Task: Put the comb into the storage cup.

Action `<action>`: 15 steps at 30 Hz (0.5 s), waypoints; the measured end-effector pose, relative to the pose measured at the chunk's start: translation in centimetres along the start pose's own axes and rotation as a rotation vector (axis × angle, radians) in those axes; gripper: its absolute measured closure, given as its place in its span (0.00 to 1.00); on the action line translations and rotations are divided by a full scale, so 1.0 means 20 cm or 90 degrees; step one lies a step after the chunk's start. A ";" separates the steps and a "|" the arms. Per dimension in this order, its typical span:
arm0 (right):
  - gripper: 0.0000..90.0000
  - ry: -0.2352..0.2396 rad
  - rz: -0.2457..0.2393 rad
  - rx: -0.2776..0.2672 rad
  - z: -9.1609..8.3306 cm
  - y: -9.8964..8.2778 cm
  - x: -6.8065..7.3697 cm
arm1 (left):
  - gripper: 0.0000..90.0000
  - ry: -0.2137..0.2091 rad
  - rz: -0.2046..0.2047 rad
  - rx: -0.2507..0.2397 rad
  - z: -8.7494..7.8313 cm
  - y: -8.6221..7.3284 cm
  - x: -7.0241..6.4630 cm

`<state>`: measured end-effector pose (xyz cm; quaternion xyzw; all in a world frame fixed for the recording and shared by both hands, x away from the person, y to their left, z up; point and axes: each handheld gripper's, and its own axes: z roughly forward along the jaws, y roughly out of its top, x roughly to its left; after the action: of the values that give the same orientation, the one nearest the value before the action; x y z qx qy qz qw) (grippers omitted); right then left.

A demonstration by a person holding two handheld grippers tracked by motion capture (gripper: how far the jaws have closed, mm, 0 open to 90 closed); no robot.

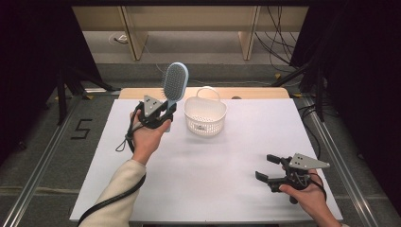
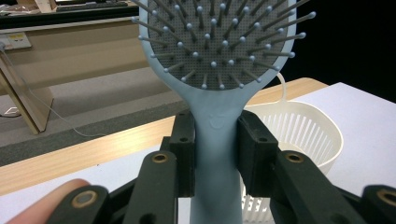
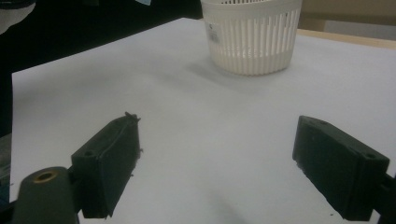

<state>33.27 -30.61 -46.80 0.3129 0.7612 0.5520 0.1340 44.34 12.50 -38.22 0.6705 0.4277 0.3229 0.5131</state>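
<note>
A light blue hairbrush (image 1: 174, 82) stands upright in the air at the table's back left, bristle side toward the camera. My left gripper (image 1: 166, 112) is shut on its handle (image 2: 215, 140), with a jaw pressed on each side. Just right of it sits a white slatted basket (image 1: 205, 117) with a thin loop handle; nothing shows inside it. At the front right, my right gripper (image 1: 265, 166) rests low over the white tabletop, jaws wide apart and nothing between them. The basket (image 3: 252, 35) stands well ahead of those jaws.
The white table surface (image 1: 213, 161) spans most of the high view, with a wooden strip (image 1: 255, 92) along its far edge. Wooden furniture legs and cables lie on the floor behind. Dark curtains flank both sides.
</note>
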 end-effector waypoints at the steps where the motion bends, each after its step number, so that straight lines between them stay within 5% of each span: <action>1: 0.18 0.000 0.000 0.000 0.00 0.00 0.00 | 0.77 0.000 0.000 0.000 0.00 0.00 0.00; 15: 0.18 -0.001 -0.002 0.002 0.00 0.00 0.00 | 0.77 -0.001 0.003 -0.003 0.03 0.02 -0.01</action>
<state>33.27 -30.62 -46.80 0.3123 0.7623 0.5506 0.1348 44.88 11.93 -37.93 0.6705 0.4247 0.3246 0.5145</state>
